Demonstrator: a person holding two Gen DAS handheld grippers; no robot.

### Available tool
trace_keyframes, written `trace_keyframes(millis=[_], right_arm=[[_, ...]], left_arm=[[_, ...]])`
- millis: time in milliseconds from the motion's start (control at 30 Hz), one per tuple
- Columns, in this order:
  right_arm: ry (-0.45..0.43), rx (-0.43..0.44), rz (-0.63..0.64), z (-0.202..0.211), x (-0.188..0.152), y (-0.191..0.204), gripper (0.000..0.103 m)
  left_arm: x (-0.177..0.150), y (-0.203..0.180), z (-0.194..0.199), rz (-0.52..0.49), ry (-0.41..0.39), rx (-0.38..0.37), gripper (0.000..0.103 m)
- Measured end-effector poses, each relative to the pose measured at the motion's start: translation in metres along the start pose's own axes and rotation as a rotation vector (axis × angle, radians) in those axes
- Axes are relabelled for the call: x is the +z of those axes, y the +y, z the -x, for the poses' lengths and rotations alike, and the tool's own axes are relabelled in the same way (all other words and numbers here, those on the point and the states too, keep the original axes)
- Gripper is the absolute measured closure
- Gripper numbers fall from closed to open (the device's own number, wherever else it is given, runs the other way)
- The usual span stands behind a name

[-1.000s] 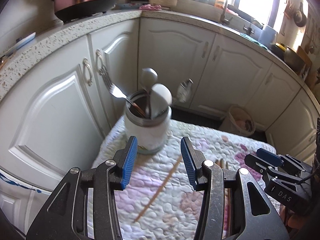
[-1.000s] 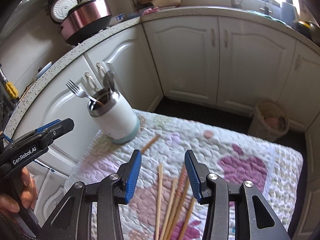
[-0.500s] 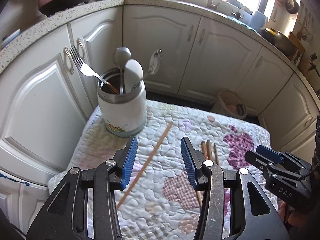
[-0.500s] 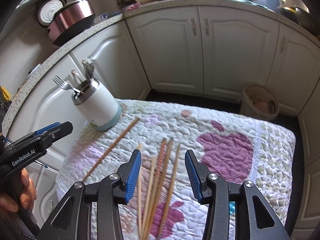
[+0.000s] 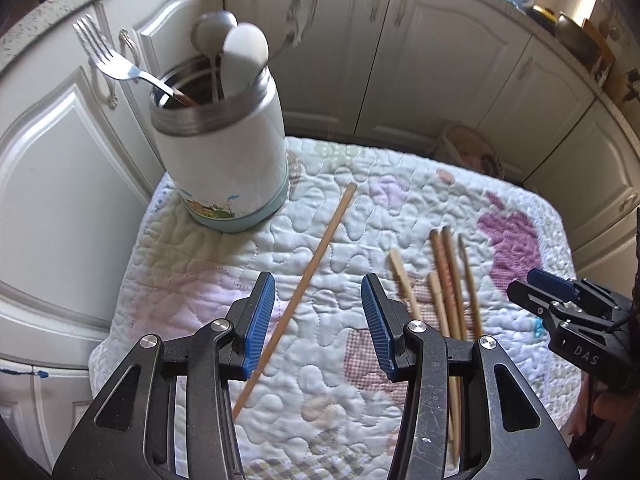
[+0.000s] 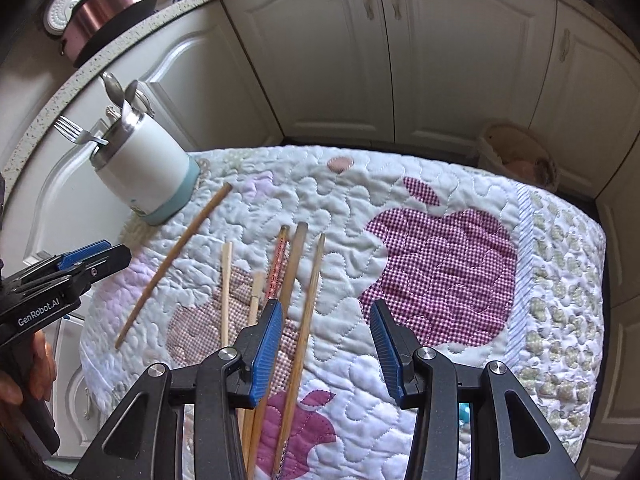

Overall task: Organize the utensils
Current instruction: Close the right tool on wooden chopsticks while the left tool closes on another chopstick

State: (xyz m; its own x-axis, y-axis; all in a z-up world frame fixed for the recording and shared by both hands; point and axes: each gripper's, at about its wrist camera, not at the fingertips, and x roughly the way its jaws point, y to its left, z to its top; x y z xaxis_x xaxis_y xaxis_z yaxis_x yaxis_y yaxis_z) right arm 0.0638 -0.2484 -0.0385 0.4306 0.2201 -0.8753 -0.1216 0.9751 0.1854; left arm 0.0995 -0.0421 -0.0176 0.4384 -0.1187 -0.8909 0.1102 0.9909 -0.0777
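A white holder cup (image 5: pixel 224 160) (image 6: pixel 146 170) with a steel rim stands at the quilt's far left corner, holding a fork (image 5: pixel 108 60) and spoons (image 5: pixel 240 56). A single wooden chopstick (image 5: pixel 304 284) (image 6: pixel 172 264) lies diagonally on the quilt. Several more chopsticks (image 5: pixel 448 288) (image 6: pixel 288 280) lie bunched to its right. My left gripper (image 5: pixel 318 320) is open and empty, hovering over the single chopstick. My right gripper (image 6: pixel 324 352) is open and empty, above the near ends of the bunch.
The quilted cloth (image 6: pixel 440 264) with purple apple patches covers a small table. White cabinet doors (image 6: pixel 336 60) wrap around behind. A woven basket (image 6: pixel 516 152) sits on the floor beyond the table. A rice cooker (image 6: pixel 100 4) stands on the counter.
Both grippers have drawn back and tilted down towards the quilt, so the chopsticks now lie closer under them. Both stay open. The cup and chopsticks have not moved.
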Motion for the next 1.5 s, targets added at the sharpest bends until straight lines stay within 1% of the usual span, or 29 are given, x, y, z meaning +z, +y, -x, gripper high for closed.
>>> trace_keyframes(millis=[67,167,233,267,300,500,633,700,800,833,867,900,1000,1133,1200,1233,1267,1300,1333,1367,1400,1433,1500], right_arm=[[0.008,0.002,-0.001,-0.004,0.000,-0.001,0.060],[0.015,0.013,-0.003,-0.009,0.000,-0.003,0.060],[0.019,0.016,-0.006,-0.012,0.001,-0.005,0.060],[0.021,0.019,-0.009,-0.014,0.002,-0.005,0.060],[0.024,0.021,-0.011,-0.016,0.003,-0.006,0.060],[0.033,0.028,-0.003,-0.025,0.009,-0.005,0.060],[0.031,0.017,-0.001,-0.035,0.015,-0.005,0.060],[0.031,0.027,-0.002,-0.038,0.019,-0.005,0.060],[0.032,0.021,0.017,-0.044,0.024,-0.002,0.060],[0.037,0.013,0.027,-0.047,0.026,-0.001,0.062],[0.043,0.010,0.033,-0.049,0.027,-0.001,0.066],[0.050,0.011,0.037,-0.052,0.028,-0.001,0.068],[0.057,0.008,0.050,-0.057,0.030,0.000,0.070],[0.054,0.006,0.056,-0.065,0.035,0.002,0.072],[0.053,0.007,0.061,-0.066,0.039,0.002,0.075],[0.053,0.007,0.067,-0.069,0.042,0.003,0.081],[0.054,0.009,0.072,-0.070,0.043,0.004,0.092],[0.060,0.025,0.075,-0.070,0.043,0.005,0.096],[0.058,0.032,0.073,-0.070,0.044,0.004,0.097],[0.056,0.034,0.073,-0.069,0.044,0.004,0.097],[0.051,0.040,0.070,-0.066,0.043,0.004,0.097],[0.047,0.051,0.063,-0.063,0.043,0.002,0.097],[0.029,0.071,0.055,-0.051,0.040,0.001,0.097]], left_arm=[[0.003,-0.001,-0.008,-0.013,0.017,0.008,0.059],[0.007,-0.005,-0.018,-0.029,0.035,-0.001,0.058],[0.011,-0.010,-0.025,-0.047,0.049,-0.007,0.054],[0.014,-0.012,-0.029,-0.058,0.056,-0.011,0.050],[0.017,-0.015,-0.032,-0.068,0.060,-0.013,0.048],[0.035,-0.026,-0.052,-0.107,0.084,0.009,0.047],[0.047,-0.029,-0.066,-0.108,0.093,0.025,0.047],[0.052,-0.031,-0.072,-0.109,0.093,0.030,0.047],[0.059,-0.034,-0.081,-0.107,0.097,0.045,0.047],[0.062,-0.034,-0.085,-0.105,0.103,0.048,0.047],[0.064,-0.035,-0.088,-0.105,0.106,0.053,0.047],[0.066,-0.036,-0.092,-0.107,0.105,0.063,0.047],[0.073,-0.039,-0.102,-0.113,0.109,0.090,0.047],[0.079,-0.043,-0.112,-0.123,0.112,0.106,0.048],[0.083,-0.048,-0.120,-0.132,0.118,0.107,0.048],[0.084,-0.050,-0.123,-0.137,0.125,0.108,0.048],[0.084,-0.052,-0.126,-0.141,0.130,0.107,0.051],[0.083,-0.054,-0.127,-0.141,0.132,0.102,0.064],[0.082,-0.055,-0.128,-0.140,0.135,0.086,0.071],[0.080,-0.057,-0.126,-0.139,0.131,0.072,0.083],[0.078,-0.059,-0.125,-0.147,0.130,0.067,0.090],[0.076,-0.061,-0.121,-0.158,0.127,0.065,0.090],[0.071,-0.060,-0.112,-0.152,0.123,0.023,0.091]])
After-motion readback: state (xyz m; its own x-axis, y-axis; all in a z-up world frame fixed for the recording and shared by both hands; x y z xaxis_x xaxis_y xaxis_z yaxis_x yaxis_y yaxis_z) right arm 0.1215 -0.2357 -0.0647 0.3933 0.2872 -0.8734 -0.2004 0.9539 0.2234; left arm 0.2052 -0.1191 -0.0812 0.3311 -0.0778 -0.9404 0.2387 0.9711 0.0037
